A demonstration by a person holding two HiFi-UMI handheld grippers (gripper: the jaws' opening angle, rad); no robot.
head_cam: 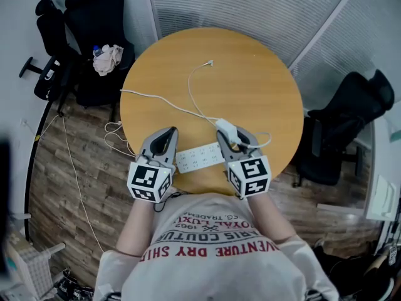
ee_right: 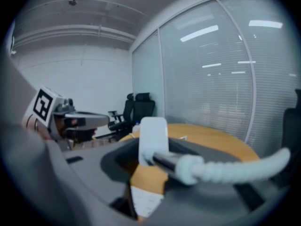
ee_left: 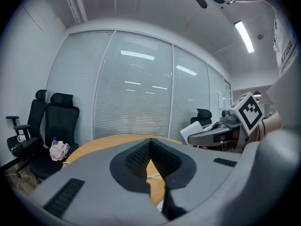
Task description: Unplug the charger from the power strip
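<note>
At the front edge of the table (head_cam: pixel 250 74), the right gripper (head_cam: pixel 237 140) squeezes the white charger (head_cam: pixel 223 128) at the 3 o'clock end of the power strip (head_cam: pixel 199 156), while the left gripper (head_cam: pixel 168 133), jaws together and empty, sits by its 9 o'clock end.

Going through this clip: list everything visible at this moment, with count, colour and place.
table: one, round, tan wood, centre
power strip: one, white, near edge of the table, between the two grippers
charger: one, white, at the strip's right end
cables: at least two, white, across the table top; one drops over the left edge to the floor
office chairs: three, black; two left of the table, one right
cloth: one, pale, on a left chair
bottle: one, blue cap, beside the cloth
blinds: white, behind the table
left gripper: one, grey, jaws together, at the strip's left end
right gripper: one, grey, closed on the charger
</note>
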